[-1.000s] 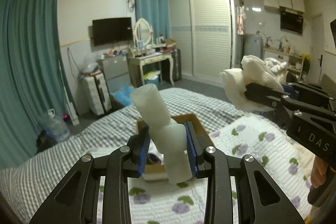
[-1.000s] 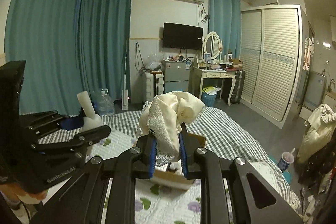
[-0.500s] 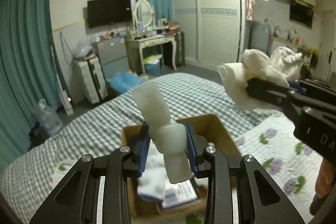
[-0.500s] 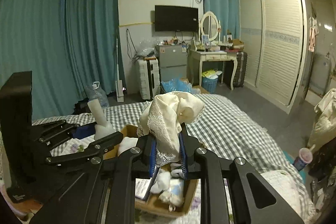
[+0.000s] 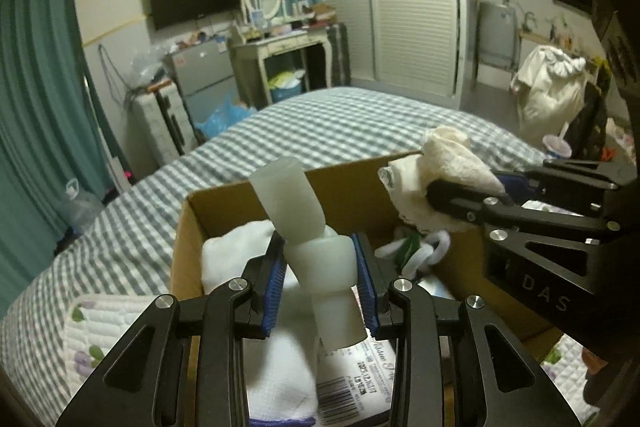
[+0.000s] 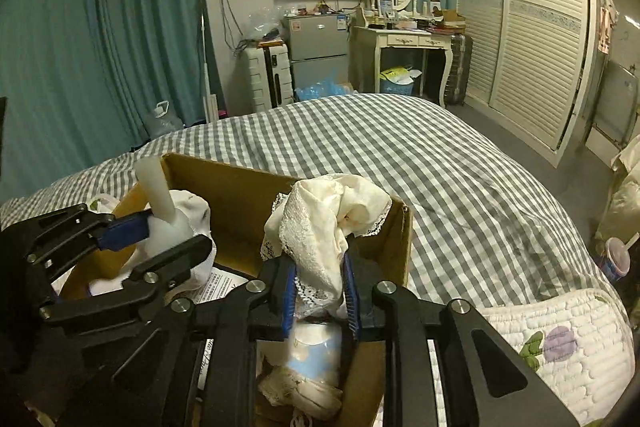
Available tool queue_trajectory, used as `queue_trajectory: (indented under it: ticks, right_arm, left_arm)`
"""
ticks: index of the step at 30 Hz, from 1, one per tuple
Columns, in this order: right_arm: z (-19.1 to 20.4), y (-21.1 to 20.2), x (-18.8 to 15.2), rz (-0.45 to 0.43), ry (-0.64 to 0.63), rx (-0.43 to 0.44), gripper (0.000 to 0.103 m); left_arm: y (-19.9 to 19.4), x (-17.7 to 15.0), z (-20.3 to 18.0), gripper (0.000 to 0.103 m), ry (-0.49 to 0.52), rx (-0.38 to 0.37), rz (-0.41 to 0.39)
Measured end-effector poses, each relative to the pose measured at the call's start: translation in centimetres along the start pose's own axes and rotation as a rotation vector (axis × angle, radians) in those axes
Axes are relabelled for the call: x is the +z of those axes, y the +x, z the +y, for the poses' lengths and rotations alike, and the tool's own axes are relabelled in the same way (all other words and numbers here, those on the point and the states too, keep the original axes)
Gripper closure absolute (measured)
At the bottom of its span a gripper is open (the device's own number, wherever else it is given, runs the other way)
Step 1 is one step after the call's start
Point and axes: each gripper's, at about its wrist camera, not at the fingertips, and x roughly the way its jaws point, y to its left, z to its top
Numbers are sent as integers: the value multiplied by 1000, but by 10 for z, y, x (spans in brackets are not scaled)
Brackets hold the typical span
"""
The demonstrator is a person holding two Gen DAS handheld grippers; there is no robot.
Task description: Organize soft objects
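Observation:
My left gripper (image 5: 320, 279) is shut on a white knotted foam tube (image 5: 308, 243) and holds it over the open cardboard box (image 5: 240, 195) on the bed. The tube and left gripper also show in the right wrist view (image 6: 160, 203). My right gripper (image 6: 320, 287) is shut on a cream lace cloth (image 6: 328, 211), held over the box's right side (image 6: 396, 251); the cloth shows in the left wrist view (image 5: 436, 179) too. Inside the box lie a white towel (image 5: 236, 255), a white chain toy (image 5: 420, 251) and a printed packet (image 5: 360, 379).
The box stands on a grey checked bedspread (image 6: 400, 147) beside a quilted floral mat (image 6: 560, 339). Beyond the bed are a dressing table (image 6: 404, 39), a small fridge (image 6: 316, 47), teal curtains (image 6: 120, 27) and a slatted wardrobe (image 6: 532, 27).
Both grippers have come down and forward from above the bed to just over the box, each still holding its object. The box now fills the lower view.

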Motion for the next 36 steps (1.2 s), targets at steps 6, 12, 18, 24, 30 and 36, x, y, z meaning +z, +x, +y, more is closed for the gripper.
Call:
queue_trajectory:
  ticks: [6, 12, 18, 24, 30, 36]
  right_arm:
    - [-8, -26, 11, -34, 39, -42, 40]
    - [-10, -87, 32, -92, 59, -71, 28]
    - [4, -193, 59, -201, 33, -104, 27]
    - [40, -328, 76, -357, -21, -157, 19]
    - [80, -431, 59, -472, -69, -200, 3]
    - [107, -475, 35, -485, -58, -178, 1]
  left_arm:
    - [-8, 11, 3, 47, -34, 38, 32]
    - [-69, 32, 18, 17, -122, 63, -44]
    - [-182, 64, 15, 17, -119, 94, -209]
    - [-305, 78, 9, 16, -97, 136, -387]
    - [-407, 61, 15, 12, -149, 169, -558]
    - [-459, 30, 13, 12, -68, 147, -611]
